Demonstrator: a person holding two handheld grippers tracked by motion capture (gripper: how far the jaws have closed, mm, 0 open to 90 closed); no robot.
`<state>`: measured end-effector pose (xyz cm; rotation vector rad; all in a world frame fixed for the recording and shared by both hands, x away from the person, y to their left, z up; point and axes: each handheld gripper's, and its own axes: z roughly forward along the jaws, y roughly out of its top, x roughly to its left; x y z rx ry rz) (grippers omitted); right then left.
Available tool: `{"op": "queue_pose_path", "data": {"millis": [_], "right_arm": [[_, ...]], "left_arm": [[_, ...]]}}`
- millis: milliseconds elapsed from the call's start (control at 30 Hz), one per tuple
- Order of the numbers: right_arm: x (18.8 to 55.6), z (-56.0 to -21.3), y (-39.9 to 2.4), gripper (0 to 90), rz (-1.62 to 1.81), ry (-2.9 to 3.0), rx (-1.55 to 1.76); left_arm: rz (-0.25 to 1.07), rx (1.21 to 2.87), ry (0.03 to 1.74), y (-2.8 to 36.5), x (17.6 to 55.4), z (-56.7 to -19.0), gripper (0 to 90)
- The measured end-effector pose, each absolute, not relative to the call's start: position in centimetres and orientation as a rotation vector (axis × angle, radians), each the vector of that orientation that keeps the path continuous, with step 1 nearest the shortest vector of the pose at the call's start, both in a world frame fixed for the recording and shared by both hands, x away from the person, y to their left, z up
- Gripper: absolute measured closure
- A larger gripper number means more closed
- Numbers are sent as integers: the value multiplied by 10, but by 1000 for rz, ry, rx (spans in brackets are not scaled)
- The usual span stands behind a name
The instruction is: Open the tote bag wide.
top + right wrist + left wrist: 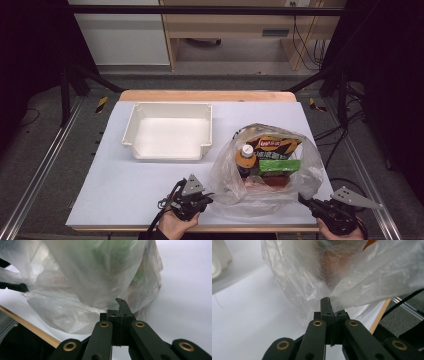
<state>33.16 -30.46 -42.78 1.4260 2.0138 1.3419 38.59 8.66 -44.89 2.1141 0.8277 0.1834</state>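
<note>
Plastic bag (265, 170) sits right of the tray (170, 131); left gripper (209, 196) and right gripper (301, 199) fingers apparently pinch its near corners, beside the desk (125, 195) edge.

Left hand-held gripper (206, 196): jaws clamped together, low in my hand | right hand-held gripper (303, 201): jaws likewise pressed closed, low

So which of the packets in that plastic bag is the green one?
The flat green packet, lying below the orange-and-black Lay's chip bag and right of the bottle.
</note>
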Motion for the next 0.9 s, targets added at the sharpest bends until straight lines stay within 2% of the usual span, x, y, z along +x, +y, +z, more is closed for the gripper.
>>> {"op": "queue_pose_path", "data": {"millis": [433,667,800,900], "right_arm": [[348,-452,-303,900,1167,2040,1496],[361,-468,-302,900,1081,2045,1556],[366,-476,-299,869,1042,2050,1556],[362,-474,-301,791,1078,2029,1541]], "left_arm": [[169,2179,852,69,401,-475,900],[164,2193,835,62,402,-477,893],[200,2185,826,60,400,-477,826],[220,2151,809,64,396,-472,653]]}}
